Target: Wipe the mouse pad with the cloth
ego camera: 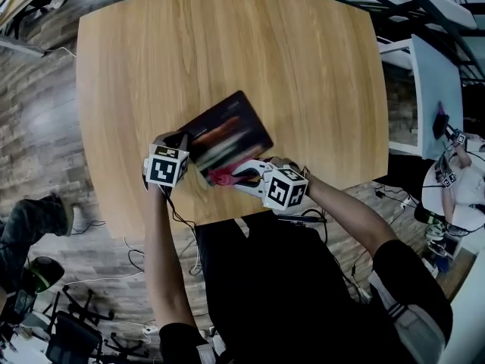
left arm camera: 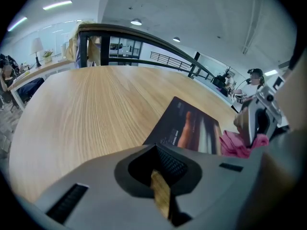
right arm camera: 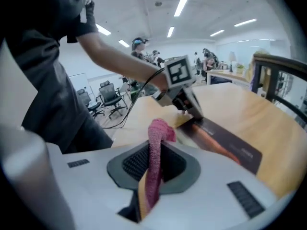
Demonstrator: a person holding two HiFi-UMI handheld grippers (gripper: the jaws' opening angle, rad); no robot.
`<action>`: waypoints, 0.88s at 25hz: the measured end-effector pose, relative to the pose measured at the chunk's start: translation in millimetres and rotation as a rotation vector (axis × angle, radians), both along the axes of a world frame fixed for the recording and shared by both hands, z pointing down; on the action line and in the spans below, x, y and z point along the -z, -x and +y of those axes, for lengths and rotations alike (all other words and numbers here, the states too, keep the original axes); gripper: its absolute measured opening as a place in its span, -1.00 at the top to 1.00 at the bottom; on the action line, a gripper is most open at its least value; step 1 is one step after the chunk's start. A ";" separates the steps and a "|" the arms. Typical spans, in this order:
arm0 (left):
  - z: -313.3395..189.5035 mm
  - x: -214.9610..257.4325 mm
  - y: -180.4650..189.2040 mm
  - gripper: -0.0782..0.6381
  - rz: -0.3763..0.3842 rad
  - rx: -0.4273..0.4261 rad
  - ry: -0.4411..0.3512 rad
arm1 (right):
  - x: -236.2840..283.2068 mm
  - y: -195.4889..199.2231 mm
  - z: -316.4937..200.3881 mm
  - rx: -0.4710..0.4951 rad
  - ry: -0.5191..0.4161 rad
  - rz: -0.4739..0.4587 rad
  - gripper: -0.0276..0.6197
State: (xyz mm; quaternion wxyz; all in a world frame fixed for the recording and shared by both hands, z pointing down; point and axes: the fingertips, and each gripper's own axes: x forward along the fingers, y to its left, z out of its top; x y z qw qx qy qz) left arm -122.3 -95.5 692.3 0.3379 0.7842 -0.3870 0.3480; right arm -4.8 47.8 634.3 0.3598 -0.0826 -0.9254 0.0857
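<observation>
Low in the head view, the right gripper (right arm camera: 146, 188) is clamped tight on the pink cloth (right arm camera: 158, 133). The cloth bunches up past its jaws and sits at the near edge of the mouse pad (ego camera: 227, 131). To its left, the left gripper (left arm camera: 160, 188) has its jaws closed together with nothing between them, tips touching the pad's lower-left corner. The dark pad lies slantwise at the middle of the wooden table (ego camera: 303, 59).
</observation>
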 end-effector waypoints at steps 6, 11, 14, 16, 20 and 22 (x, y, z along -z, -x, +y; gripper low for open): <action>-0.9 -2.3 -0.3 0.72 -0.005 -0.016 0.021 | 38.9 14.7 -117.8 -0.176 -0.103 -0.074 0.74; 0.3 -3.5 -1.7 0.72 -0.038 -0.035 0.050 | 42.8 31.0 -185.2 -0.171 -0.261 -0.038 0.74; 2.7 -4.4 -1.9 0.72 -0.038 -0.037 0.061 | 11.7 38.5 -196.5 -0.066 -0.371 0.045 0.74; 4.0 -5.3 -2.1 0.72 -0.014 -0.017 0.066 | -15.2 41.2 -191.0 0.009 -0.389 0.098 0.74; 6.7 -4.0 -4.4 0.72 -0.004 -0.012 0.079 | -53.0 40.9 -169.8 0.097 -0.366 0.165 0.74; 6.0 -3.7 -4.3 0.72 -0.005 -0.014 0.080 | -58.0 40.9 -163.0 0.114 -0.363 0.174 0.74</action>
